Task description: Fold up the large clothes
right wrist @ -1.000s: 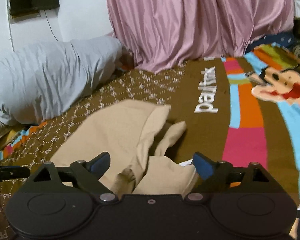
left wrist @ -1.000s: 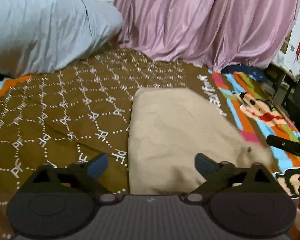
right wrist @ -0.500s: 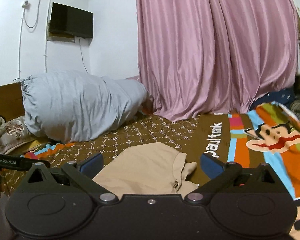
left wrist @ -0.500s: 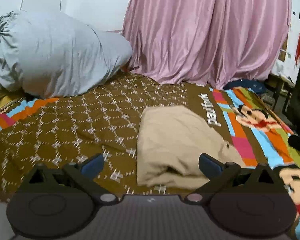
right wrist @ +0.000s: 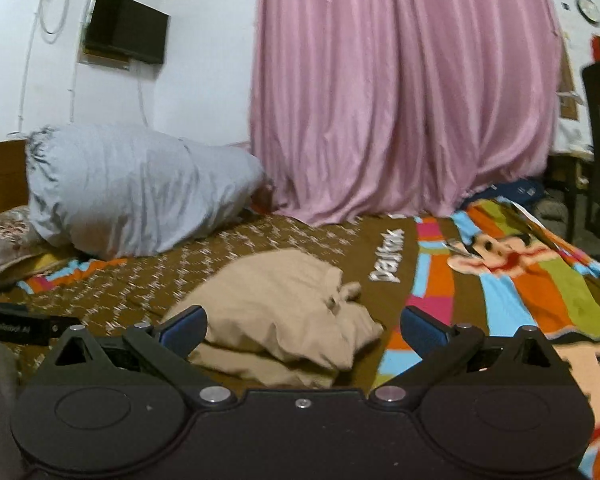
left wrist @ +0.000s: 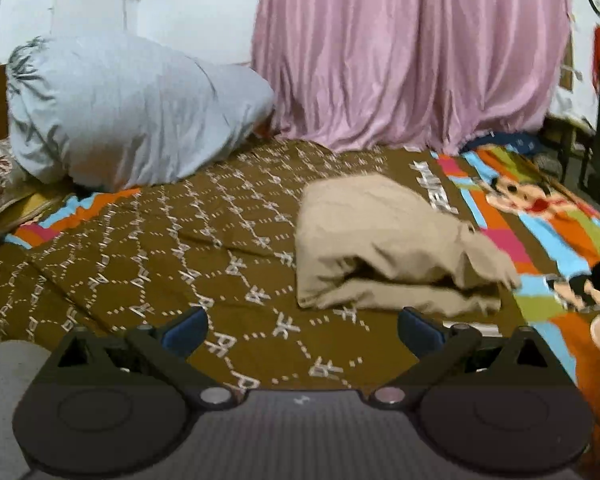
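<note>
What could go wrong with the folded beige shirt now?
1. The beige shirt is only loosely folded: its near edge gapes and a bit of cloth sticks out on the right, so it may spring open.
2. Both tools, left and right, are open and holding nothing, so nothing presses the fold flat.
3. The bedspread underneath is wrinkled, so the bundle may sit unevenly and slump.

Beige garment (left wrist: 384, 240): matt soft cloth, creased. Bedspread (left wrist: 148, 264): matt printed fabric. Curtain (right wrist: 400, 92) at 12 o'clock: pink cloth, slight sheen. Left gripper (left wrist: 302, 328): matt black plastic, blue pads (left wrist: 186, 326).
</note>
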`<action>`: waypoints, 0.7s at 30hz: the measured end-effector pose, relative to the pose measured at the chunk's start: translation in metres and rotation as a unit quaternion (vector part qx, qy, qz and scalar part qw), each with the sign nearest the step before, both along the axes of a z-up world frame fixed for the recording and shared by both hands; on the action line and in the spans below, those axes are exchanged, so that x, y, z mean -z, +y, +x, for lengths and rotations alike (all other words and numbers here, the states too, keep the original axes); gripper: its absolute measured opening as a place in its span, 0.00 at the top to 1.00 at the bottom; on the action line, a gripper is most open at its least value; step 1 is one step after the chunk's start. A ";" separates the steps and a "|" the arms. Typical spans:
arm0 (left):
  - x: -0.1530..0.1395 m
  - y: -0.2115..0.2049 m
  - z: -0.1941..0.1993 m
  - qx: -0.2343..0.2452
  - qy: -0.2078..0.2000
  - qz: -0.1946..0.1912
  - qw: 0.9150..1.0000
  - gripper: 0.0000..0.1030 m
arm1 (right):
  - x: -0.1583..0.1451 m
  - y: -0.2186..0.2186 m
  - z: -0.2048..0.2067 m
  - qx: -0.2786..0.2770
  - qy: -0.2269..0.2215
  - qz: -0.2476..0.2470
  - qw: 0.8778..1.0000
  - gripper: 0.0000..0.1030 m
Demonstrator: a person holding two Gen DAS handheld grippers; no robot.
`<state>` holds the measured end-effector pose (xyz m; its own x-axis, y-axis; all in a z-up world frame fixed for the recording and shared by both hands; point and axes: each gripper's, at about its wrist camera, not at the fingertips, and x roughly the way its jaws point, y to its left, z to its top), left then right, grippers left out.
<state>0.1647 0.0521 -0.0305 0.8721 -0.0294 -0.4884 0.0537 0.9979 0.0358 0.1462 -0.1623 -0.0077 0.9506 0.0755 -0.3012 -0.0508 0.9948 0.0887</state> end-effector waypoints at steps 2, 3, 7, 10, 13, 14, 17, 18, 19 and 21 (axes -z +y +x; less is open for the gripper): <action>0.005 -0.004 0.001 0.006 0.010 0.008 1.000 0.01 | 0.008 0.001 0.007 -0.001 0.021 -0.006 1.000 0.01; 0.007 -0.005 0.002 0.009 0.013 0.010 1.000 0.01 | 0.011 0.001 0.010 0.001 0.028 -0.009 1.000 0.01; 0.012 -0.006 0.003 0.011 0.020 0.015 1.000 0.01 | 0.019 -0.003 0.014 0.006 0.040 0.002 0.999 0.01; 0.014 -0.004 0.005 0.009 0.023 0.012 1.000 0.01 | 0.021 -0.005 0.017 0.012 0.046 0.007 0.999 0.01; 0.013 -0.002 0.005 0.007 0.023 0.010 1.000 0.01 | 0.020 -0.007 0.020 0.012 0.048 0.008 0.999 0.01; 0.013 -0.001 0.005 0.007 0.023 0.010 1.000 0.01 | 0.020 -0.007 0.020 0.011 0.048 0.008 0.999 0.01; 0.014 -0.001 0.005 0.008 0.024 0.011 1.000 0.01 | 0.022 -0.007 0.020 0.009 0.048 0.008 0.999 0.01; 0.014 -0.001 0.005 0.008 0.025 0.011 1.000 0.01 | 0.022 -0.008 0.020 0.009 0.049 0.008 0.999 0.01; 0.013 -0.001 0.006 0.008 0.026 0.011 1.000 0.01 | 0.022 -0.007 0.021 0.009 0.049 0.008 0.999 0.01; 0.013 -0.001 0.006 0.008 0.027 0.011 1.000 0.01 | 0.023 -0.008 0.021 0.009 0.050 0.009 0.999 0.01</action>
